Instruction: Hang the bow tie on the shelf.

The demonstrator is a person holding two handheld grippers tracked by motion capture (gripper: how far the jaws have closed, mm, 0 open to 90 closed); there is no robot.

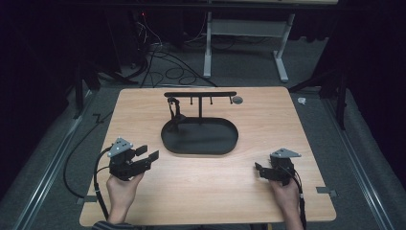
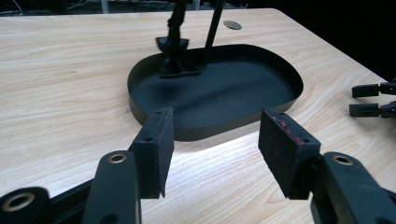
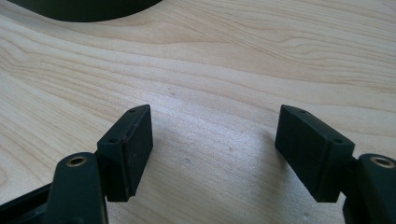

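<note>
on my left, the left gripper point(image 1: 143, 156) sits low over the wooden table point(image 1: 206, 191), held in the person's left hand point(image 1: 122, 189). its jaws are spread wide with nothing between them, aimed up and to the right at the black tray point(image 1: 225, 143), which lies near their tips.

that tray is a long oval dish in the middle of the table. in the high view its long axis runs left to right, parallel to the table's front edge. a thin post point(image 1: 199, 112) rises from its back part and carries a crossbar point(image 1: 200, 94), also running left to right, with short pegs hanging under it. from the left end of the bar a small dark item point(image 1: 175, 112) hangs down to the tray floor; i can't tell what it is. the rest of the tray floor is bare. a small grey round disc point(image 1: 237, 99) is set in the table just beside the bar's right end.

on my right, the right gripper point(image 1: 260, 171) rests in the person's right hand point(image 1: 286, 191), well apart from the tray, pointing left. its jaws are spread too, bare wood between them.

around the table i see grey carpet, loose cables point(image 1: 163, 62) and a white frame point(image 1: 246, 33) behind, the rest dark.
</note>
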